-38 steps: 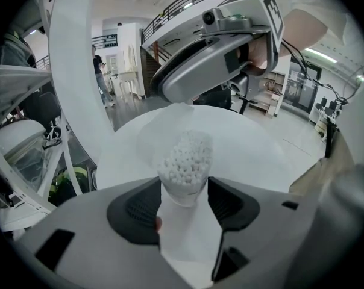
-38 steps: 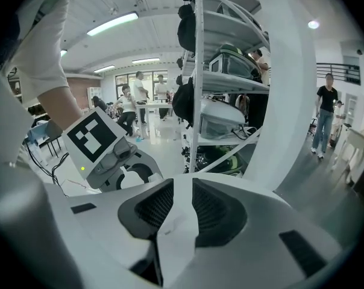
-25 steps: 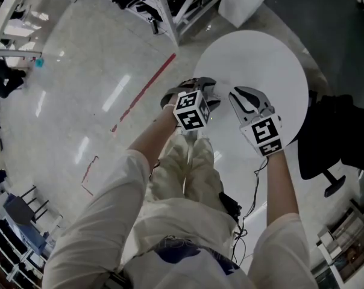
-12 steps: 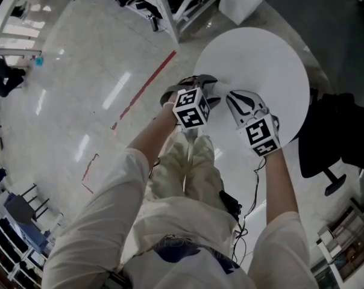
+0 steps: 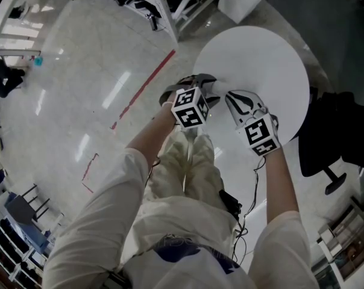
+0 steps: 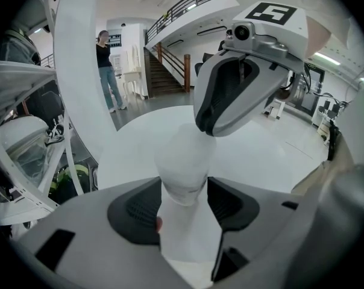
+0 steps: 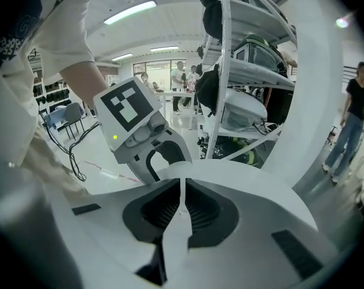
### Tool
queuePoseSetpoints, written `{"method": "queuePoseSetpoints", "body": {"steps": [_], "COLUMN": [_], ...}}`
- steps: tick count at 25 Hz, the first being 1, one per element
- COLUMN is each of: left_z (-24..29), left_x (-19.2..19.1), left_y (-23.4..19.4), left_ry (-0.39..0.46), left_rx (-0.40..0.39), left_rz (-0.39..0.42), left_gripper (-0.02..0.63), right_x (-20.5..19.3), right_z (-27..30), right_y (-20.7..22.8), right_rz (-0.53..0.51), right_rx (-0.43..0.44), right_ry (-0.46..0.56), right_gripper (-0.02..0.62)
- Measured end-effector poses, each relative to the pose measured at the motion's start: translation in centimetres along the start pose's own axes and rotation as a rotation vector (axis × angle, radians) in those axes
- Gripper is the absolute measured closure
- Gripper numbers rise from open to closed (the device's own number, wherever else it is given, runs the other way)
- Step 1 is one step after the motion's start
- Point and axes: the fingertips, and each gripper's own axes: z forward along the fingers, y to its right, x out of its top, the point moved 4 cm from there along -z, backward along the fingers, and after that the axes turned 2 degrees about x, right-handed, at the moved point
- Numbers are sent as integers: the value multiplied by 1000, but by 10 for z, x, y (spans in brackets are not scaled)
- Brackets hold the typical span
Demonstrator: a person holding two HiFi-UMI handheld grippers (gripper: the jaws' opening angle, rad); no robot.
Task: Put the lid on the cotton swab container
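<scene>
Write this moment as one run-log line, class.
left gripper: shut on cotton swab container | right gripper: shut on lid | lid: over container mouth | step: capping

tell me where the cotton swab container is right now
The cotton swab container sits mid left gripper view, clamped by the left gripper above the round white table, with the right gripper holding the lid on its top.
</scene>
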Motion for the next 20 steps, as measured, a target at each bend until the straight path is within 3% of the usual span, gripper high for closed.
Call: {"method": "queuePoseSetpoints", "body": {"steps": [4, 7, 9, 12, 15, 20], "left_z": [-4, -12, -19, -37, -66, -139], "left_x": [-1, -4, -3, 3, 15, 59], "left_y": [-3, -4, -3, -1, -1, -9], "left_ry": [53, 53, 48, 54, 90, 264], "left_rx": [-28, -16, -12, 2, 44, 214], "left_rz": [-90, -87, -71, -62, -93, -241], "left_gripper": [370, 370, 370, 370, 370, 370], "right_x": [0, 2, 6, 21, 39, 77], "right_z": [1, 3, -1, -18, -43, -105], "right_y": [1, 2, 7, 17, 23, 29], "right_rz": [-3, 0, 75, 191, 230, 310], "right_rx": [7, 1, -23, -88, -171, -359], "right_ry": [-6, -16, 28, 140, 211, 356], "right_gripper": [557, 555, 560, 563, 565, 569]}}
